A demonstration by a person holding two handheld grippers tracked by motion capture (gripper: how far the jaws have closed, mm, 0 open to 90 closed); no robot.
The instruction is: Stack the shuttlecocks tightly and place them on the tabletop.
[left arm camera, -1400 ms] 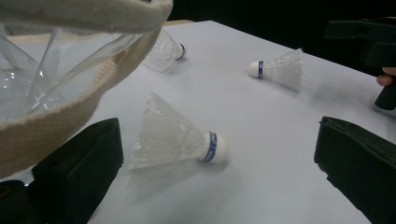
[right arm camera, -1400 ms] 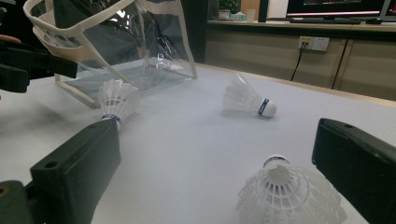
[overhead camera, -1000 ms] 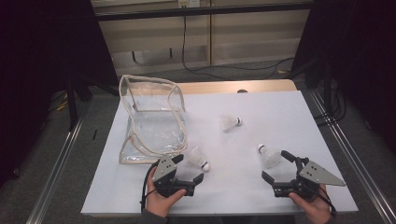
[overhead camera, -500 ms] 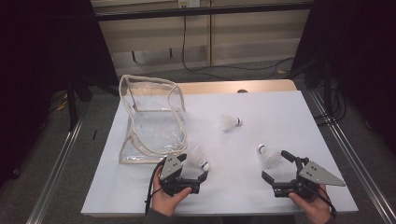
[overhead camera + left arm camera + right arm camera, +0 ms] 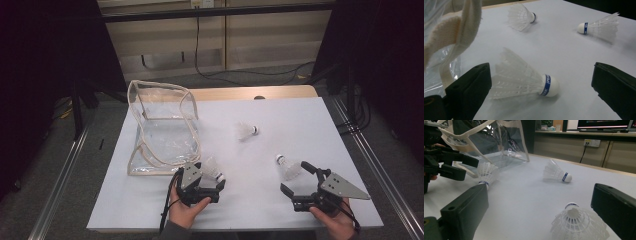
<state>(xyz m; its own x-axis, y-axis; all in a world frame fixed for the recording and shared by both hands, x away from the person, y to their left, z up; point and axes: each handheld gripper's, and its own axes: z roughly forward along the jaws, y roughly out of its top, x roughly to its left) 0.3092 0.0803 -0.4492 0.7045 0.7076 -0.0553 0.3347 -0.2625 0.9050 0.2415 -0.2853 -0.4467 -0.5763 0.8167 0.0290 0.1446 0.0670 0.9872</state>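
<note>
Three white shuttlecocks with blue bands lie on the white table. The nearest one lies on its side between the jaws of my left gripper, which is open and not touching it. A second shuttlecock sits between the jaws of my open right gripper, close to the right jaw. The third rests farther out, mid-table.
A clear plastic bag with cream fabric trim stands open at the table's left, just beyond the left gripper. A wooden strip runs along the far edge. Dark floor and metal rails flank the table.
My left gripper has shifted a little right and forward, so its jaws now bracket the near shuttlecock. The right gripper and the other shuttlecocks have stayed put.
</note>
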